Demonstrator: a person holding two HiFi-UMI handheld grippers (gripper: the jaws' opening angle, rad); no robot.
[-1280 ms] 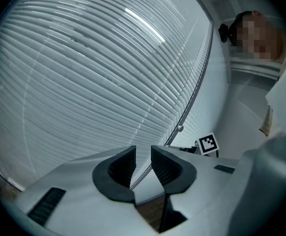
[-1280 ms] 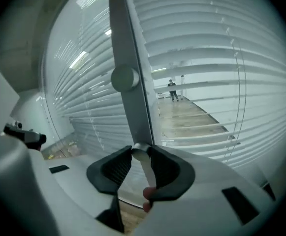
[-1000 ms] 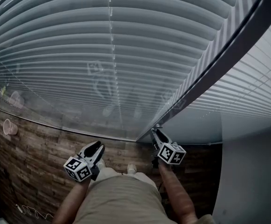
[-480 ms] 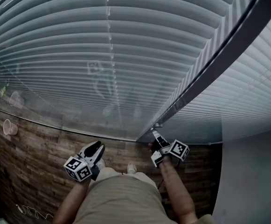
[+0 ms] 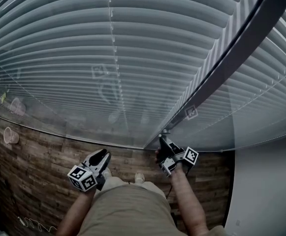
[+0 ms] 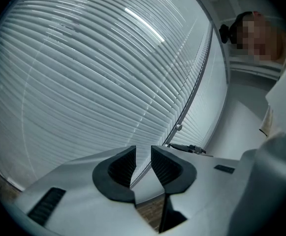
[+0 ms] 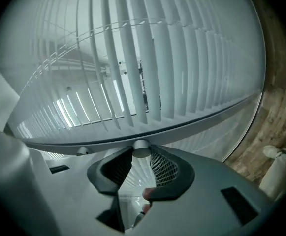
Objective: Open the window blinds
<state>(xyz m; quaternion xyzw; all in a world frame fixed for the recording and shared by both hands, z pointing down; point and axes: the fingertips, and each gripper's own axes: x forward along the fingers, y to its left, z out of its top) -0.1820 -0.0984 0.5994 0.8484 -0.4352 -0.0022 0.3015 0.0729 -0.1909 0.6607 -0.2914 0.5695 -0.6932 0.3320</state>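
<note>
The right gripper [image 5: 163, 140] clamps a knob [image 7: 141, 149] beside the blinds [image 5: 133, 43]. Left of it, the left gripper [image 5: 102, 154] hangs empty, jaws slightly apart.

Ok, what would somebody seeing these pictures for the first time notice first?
The white blinds fill nearly the whole head view, split by a dark window bar running up to the right. Below them, the right gripper is closed on the bottom end of the rod beside that bar. The left gripper hangs open with nothing in it, above the wooden floor.
</note>
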